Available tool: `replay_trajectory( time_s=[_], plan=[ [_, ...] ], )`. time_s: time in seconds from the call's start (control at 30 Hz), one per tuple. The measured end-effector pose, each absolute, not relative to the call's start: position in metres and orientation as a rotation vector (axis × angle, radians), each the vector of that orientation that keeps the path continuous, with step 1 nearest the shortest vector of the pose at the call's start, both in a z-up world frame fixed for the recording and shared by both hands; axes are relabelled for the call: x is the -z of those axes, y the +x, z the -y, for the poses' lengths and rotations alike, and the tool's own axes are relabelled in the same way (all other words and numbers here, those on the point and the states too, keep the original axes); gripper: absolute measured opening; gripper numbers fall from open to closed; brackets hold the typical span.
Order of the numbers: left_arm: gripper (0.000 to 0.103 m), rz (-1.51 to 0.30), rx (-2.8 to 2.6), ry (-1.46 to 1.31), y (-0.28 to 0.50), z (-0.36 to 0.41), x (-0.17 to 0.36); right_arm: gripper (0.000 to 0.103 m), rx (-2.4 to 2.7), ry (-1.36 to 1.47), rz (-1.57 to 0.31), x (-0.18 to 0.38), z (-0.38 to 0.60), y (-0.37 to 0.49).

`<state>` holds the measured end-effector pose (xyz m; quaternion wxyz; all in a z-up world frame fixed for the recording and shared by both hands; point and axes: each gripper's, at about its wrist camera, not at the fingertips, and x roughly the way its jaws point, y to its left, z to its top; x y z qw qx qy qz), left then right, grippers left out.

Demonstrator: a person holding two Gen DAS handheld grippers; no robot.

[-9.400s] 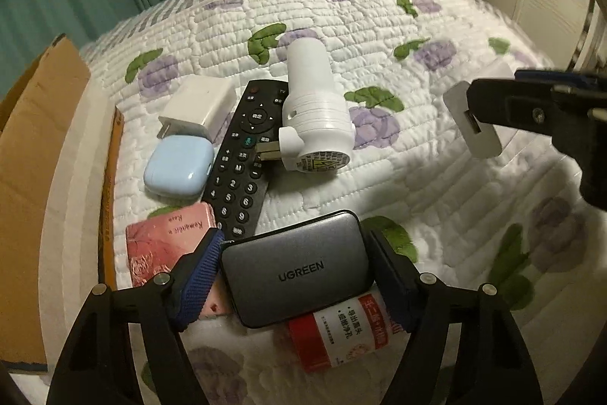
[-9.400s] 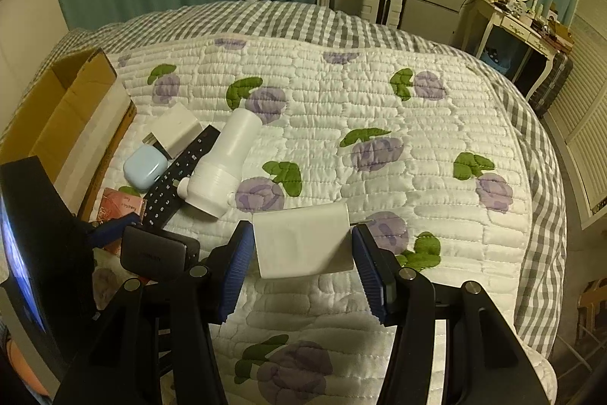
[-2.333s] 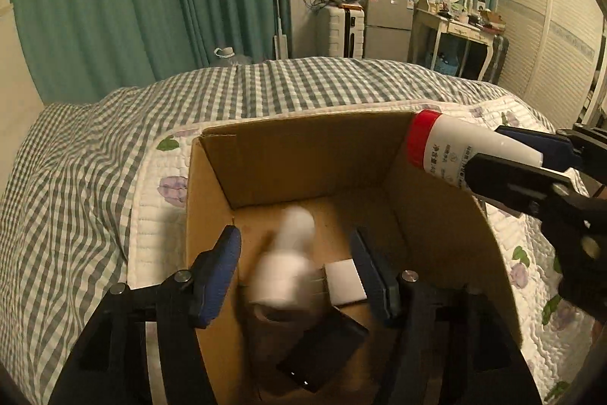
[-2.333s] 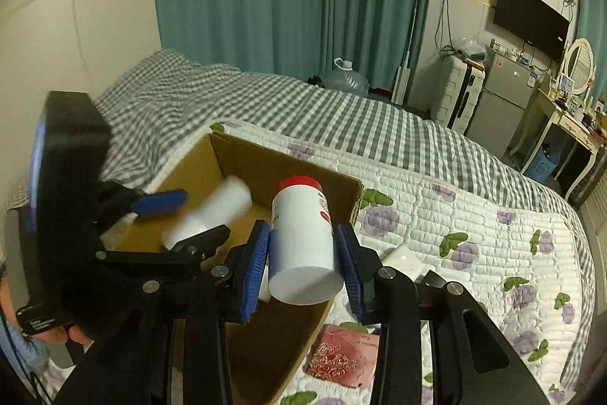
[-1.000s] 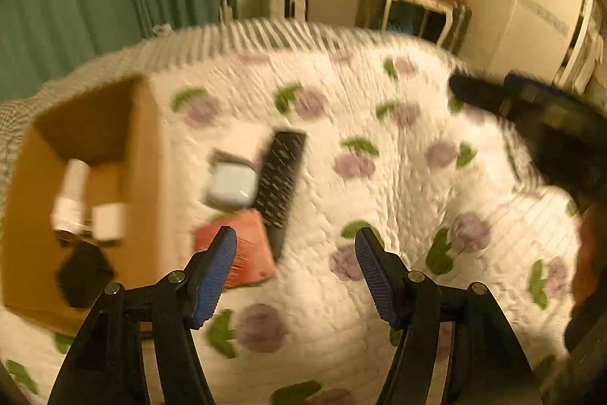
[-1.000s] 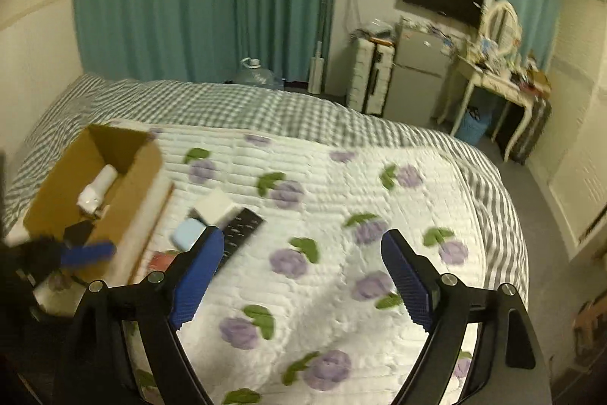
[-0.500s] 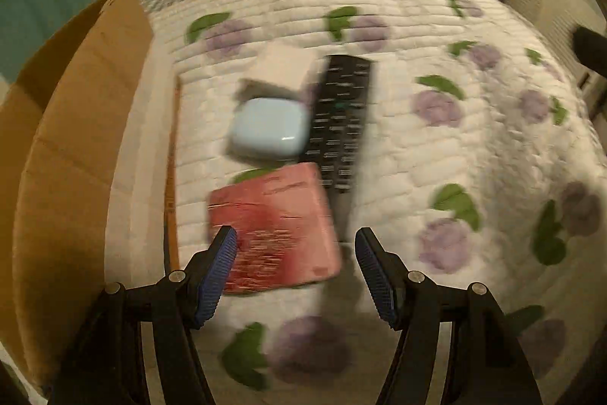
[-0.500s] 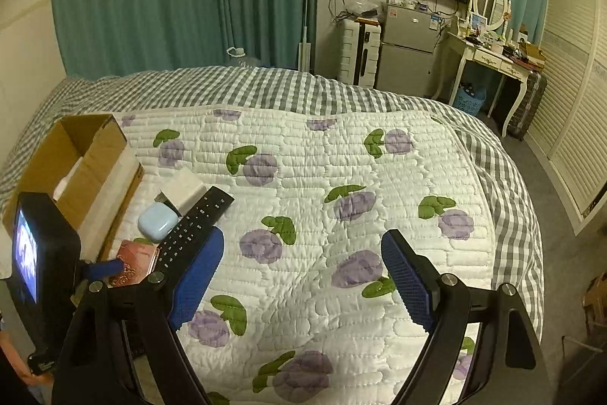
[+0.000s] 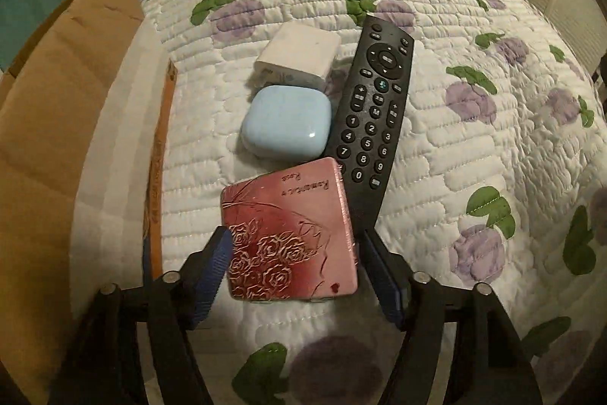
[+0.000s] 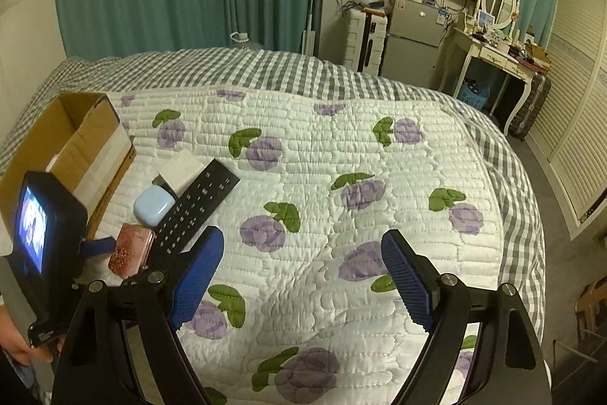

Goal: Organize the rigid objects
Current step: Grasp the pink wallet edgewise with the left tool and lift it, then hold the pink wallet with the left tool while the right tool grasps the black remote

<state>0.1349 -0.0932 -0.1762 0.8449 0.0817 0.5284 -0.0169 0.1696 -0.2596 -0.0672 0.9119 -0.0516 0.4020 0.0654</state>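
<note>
A pink rose-embossed case (image 9: 290, 234) lies on the quilt between the open jaws of my left gripper (image 9: 296, 260); the blue pads stand at its sides and I cannot tell if they touch it. Beyond it lie a light blue rounded case (image 9: 286, 122), a white adapter block (image 9: 299, 55) and a black remote (image 9: 373, 112). In the right wrist view the same pink case (image 10: 131, 249), blue case (image 10: 153, 204), remote (image 10: 197, 207) and white block (image 10: 182, 169) sit at the left. My right gripper (image 10: 303, 272) is open and empty above the quilt.
A cardboard box (image 9: 49, 124) stands at the left, close to the objects; it also shows in the right wrist view (image 10: 64, 139). The flowered quilt (image 10: 341, 177) spreads to the right. A fridge, a dressing table and a TV stand past the bed.
My left gripper has come down and forward so its jaws now flank the pink case. My right gripper has stayed open and has hardly moved.
</note>
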Motion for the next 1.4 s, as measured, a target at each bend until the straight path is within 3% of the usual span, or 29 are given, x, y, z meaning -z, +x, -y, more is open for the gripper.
replay_trajectory(
  time_s=[0.17,0.27,0.43,0.53,0.77,0.83,0.9,0.97,1.03,1.13,1.27,1.4],
  plan=[
    [0.068,-1.1,0.052,0.204,0.124,0.094,0.175,0.085,-0.152,-0.143,-0.828,0.069,0.25,0.168],
    [0.058,-1.099,0.065,0.175,0.111,0.093,0.168,0.085,-0.156,-0.168,-0.829,0.071,0.246,0.166],
    [0.029,-1.072,0.088,0.172,0.096,0.085,0.151,0.085,-0.159,-0.186,-0.811,0.069,0.242,0.163],
    [0.022,-1.035,0.078,0.199,0.093,0.086,0.138,0.085,-0.162,-0.195,-0.808,0.069,0.24,0.162],
    [0.019,-1.039,0.048,0.177,0.103,0.085,0.135,0.085,-0.164,-0.214,-0.808,0.07,0.236,0.16],
    [0.034,-1.068,0.054,0.189,0.112,0.091,0.145,0.085,-0.165,-0.22,-0.808,0.071,0.235,0.16],
    [0.039,-1.095,0.024,0.238,0.12,0.1,0.159,0.085,-0.164,-0.225,-0.809,0.071,0.234,0.16],
    [0.037,-1.053,0.02,0.324,0.116,0.113,0.162,0.085,-0.165,-0.227,-0.807,0.071,0.234,0.159],
    [0.024,-1.005,0.021,0.376,0.109,0.12,0.156,0.085,-0.166,-0.228,-0.806,0.072,0.234,0.158],
    [0.014,-0.948,0.034,0.357,0.101,0.12,0.132,0.085,-0.167,-0.232,-0.805,0.072,0.234,0.158],
    [0.01,-0.916,0.099,0.285,0.093,0.118,0.099,0.085,-0.17,-0.239,-0.799,0.071,0.232,0.157],
    [0.01,-0.949,0.101,0.217,0.095,0.108,0.099,0.085,-0.165,-0.229,-0.801,0.07,0.233,0.156]
  ],
)
